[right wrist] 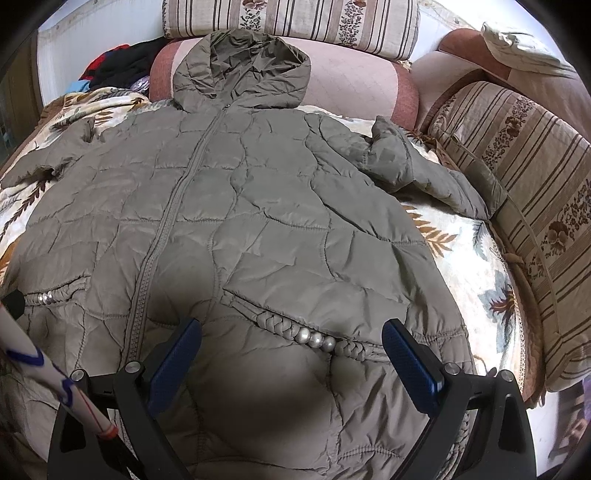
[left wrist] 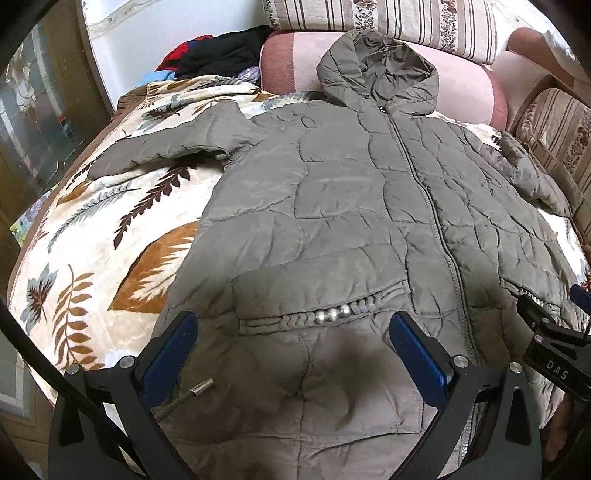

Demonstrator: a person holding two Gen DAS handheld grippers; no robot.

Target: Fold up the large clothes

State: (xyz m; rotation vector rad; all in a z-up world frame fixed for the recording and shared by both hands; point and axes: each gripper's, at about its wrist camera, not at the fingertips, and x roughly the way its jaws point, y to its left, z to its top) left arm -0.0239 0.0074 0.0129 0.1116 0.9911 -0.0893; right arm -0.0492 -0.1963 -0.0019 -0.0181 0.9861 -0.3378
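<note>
Here we hold both grippers low over the hem of the quilted olive jacket (left wrist: 332,206), which lies face up, zipped shut and spread flat on a leaf-patterned blanket (left wrist: 110,229). Our left gripper (left wrist: 293,354) hangs above the jacket's lower panel with its blue-padded fingers (left wrist: 173,350) spread wide, nothing between them; we cannot tell whether the tips touch the fabric. A metal-tipped drawcord end (left wrist: 199,387) lies on the jacket just beside the left finger. Just beyond the fingers runs a braided pocket trim with three silvery beads (left wrist: 332,314).

Our right gripper (right wrist: 291,354) hovers over the jacket's other lower half, likewise spread wide and gripping nothing, with its own beaded pocket trim (right wrist: 317,339) between the finger tips. In the left wrist view, part of the right gripper's black body shows at the jacket's far edge.

The zipper (right wrist: 173,206) runs up the jacket's middle from hem to collar. Farther up, one sleeve (left wrist: 166,151) stretches out sideways from the jacket over the blanket, and the other sleeve (right wrist: 417,170) bends out towards a striped floral cushion (right wrist: 517,192). Beyond the collar, the hood (right wrist: 243,70) rests against a pink bolster (right wrist: 351,81). Behind that sits another striped cushion (right wrist: 295,18), and off past the jacket's shoulder lies a heap of dark and red clothes (left wrist: 218,51).
</note>
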